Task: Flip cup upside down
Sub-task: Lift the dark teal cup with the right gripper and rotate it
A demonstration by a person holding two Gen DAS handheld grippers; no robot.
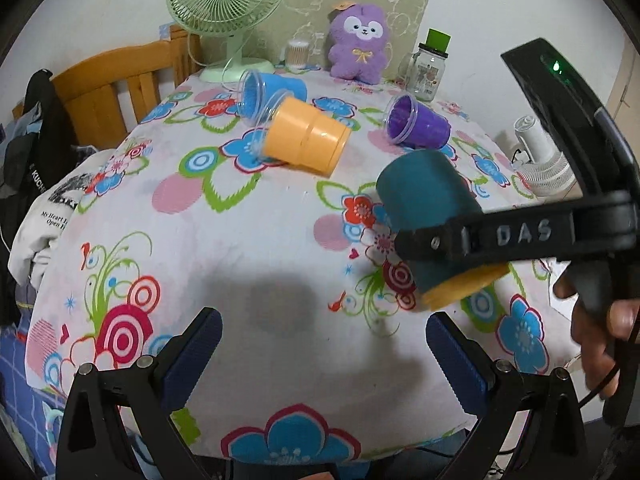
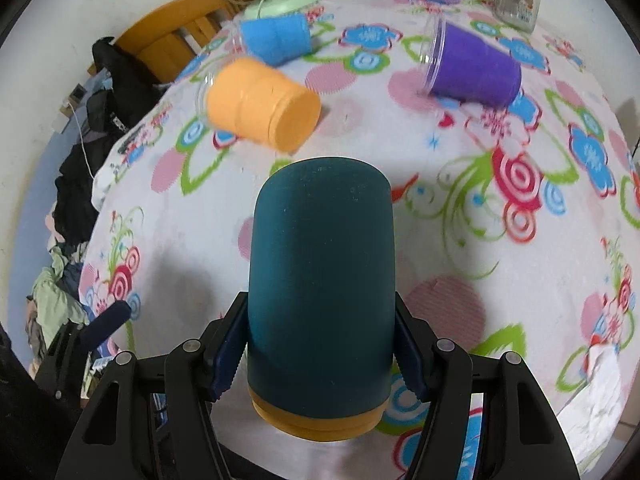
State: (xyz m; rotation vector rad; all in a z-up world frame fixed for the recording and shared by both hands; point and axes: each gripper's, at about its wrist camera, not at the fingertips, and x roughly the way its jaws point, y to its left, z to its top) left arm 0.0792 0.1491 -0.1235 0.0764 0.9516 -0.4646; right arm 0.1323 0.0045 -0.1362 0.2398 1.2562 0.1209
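Four cups: one teal in the air, three lying on their sides on the flowered tablecloth point(image 1: 256, 240).
Teal cup point(image 2: 320, 280): clamped between the blue pads of the right gripper point(image 2: 320, 360), yellow rim band nearest the camera, closed bottom pointing away across the table; it hangs above the cloth, tilted.
Right gripper jaws: narrowed onto the cup's sides, one pad on each flank.
Writing on it: raised letters "DAS" read along the right gripper's arm in the left wrist view.
Left gripper point(image 1: 324, 344): jaws spread wide, nothing between the pads, held low over bare cloth; the teal cup sits ahead and to the right of them.
Orange cup point(image 1: 306, 138): beyond the jaws, on its side, touching the blue cup point(image 1: 272, 94) behind it.
Purple cup point(image 1: 418, 122): farther right, on its side, mouth toward the left gripper's camera.
Back edge: green fan point(image 1: 228, 12), purple plush toy point(image 1: 360, 46), labelled glass jar point(image 1: 430, 72), print too small to read.
Left of the table: cloth with "My Heart" partly readable.
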